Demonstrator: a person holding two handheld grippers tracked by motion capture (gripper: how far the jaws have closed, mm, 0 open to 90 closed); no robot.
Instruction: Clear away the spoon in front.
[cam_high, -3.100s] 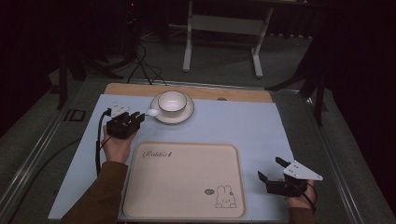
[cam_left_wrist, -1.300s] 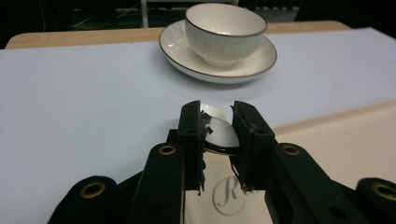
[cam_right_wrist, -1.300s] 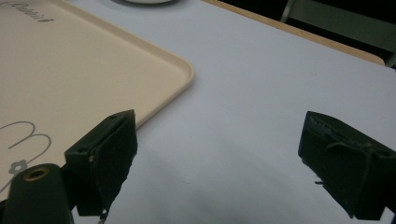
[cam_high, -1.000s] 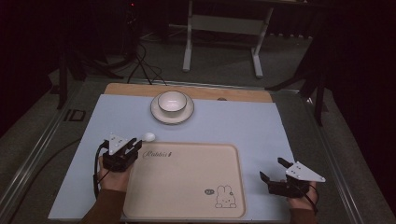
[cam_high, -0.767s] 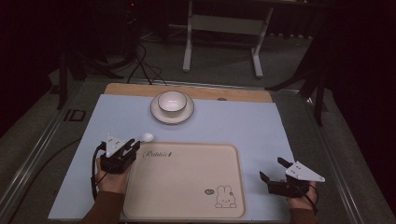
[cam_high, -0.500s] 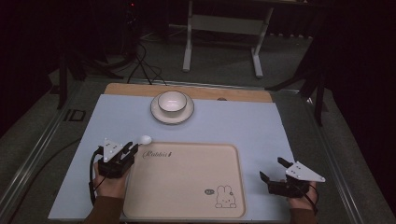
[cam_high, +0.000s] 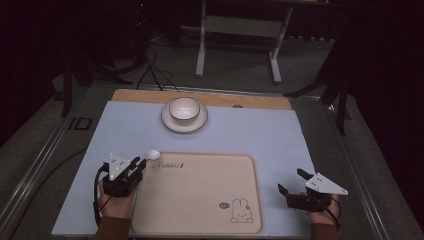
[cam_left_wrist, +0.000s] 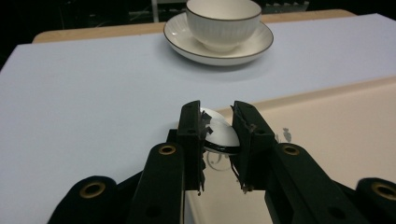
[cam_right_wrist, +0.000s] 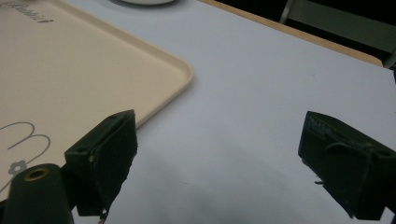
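Since three seconds ago the left gripper has drawn back from beside the saucer to the near left corner of the tray, bringing a small white spoon with it. Its jaws are closed on that spoon, whose rounded white end sticks out past the jaw tips over the tray's far left corner. On the saucer, at the far middle of the bench, sits a white cup. At the tray's right side the right gripper has kept its place over the pale blue bench top, with its jaws spread wide apart and nothing between them.
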